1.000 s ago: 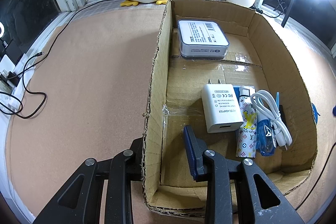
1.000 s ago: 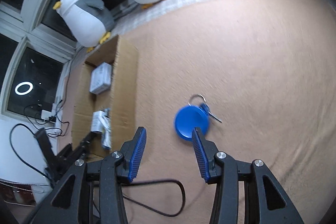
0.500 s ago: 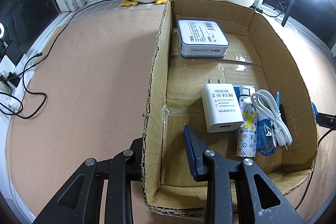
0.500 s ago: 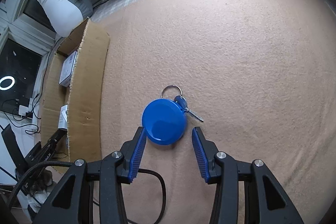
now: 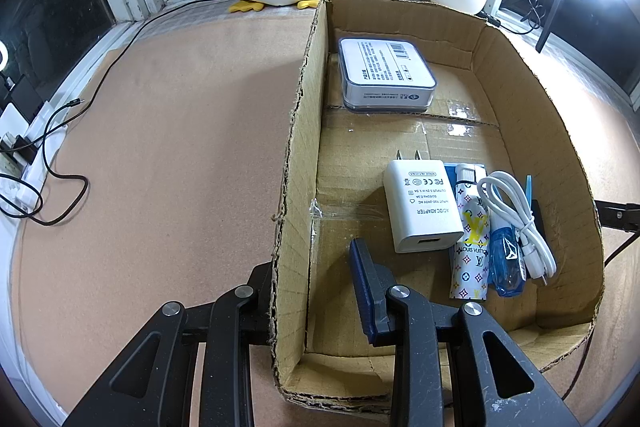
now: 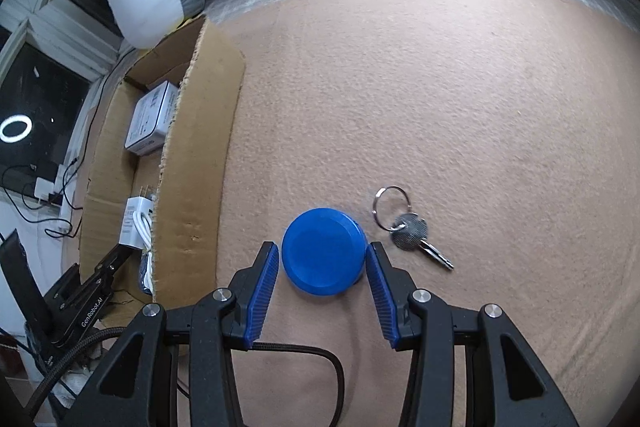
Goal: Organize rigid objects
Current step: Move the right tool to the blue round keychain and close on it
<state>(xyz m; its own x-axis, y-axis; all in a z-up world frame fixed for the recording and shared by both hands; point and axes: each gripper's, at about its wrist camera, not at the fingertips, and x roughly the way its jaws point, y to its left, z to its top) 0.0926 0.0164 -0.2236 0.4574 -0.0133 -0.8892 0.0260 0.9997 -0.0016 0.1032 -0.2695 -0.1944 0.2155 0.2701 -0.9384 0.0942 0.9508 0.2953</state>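
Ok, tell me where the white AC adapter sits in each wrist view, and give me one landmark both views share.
Left wrist view: the white AC adapter lies flat on the box floor, right of centre, beside the patterned lighter.
Right wrist view: it shows at the left edge, mostly hidden behind the box wall, under the white cable.
Shared landmark: the cardboard box.

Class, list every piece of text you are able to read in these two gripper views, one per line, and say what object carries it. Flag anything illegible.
"AC/DC ADAPTER" and "MADE IN CHINA": on the white charger, printed upside down in the left wrist view.
"LOUIS VUITTON": on the patterned lighter.
"GenRobot.AI": on the left gripper body, right wrist view.
White box: label print and barcode too small to read.
Charger ratings: too small to read reliably.
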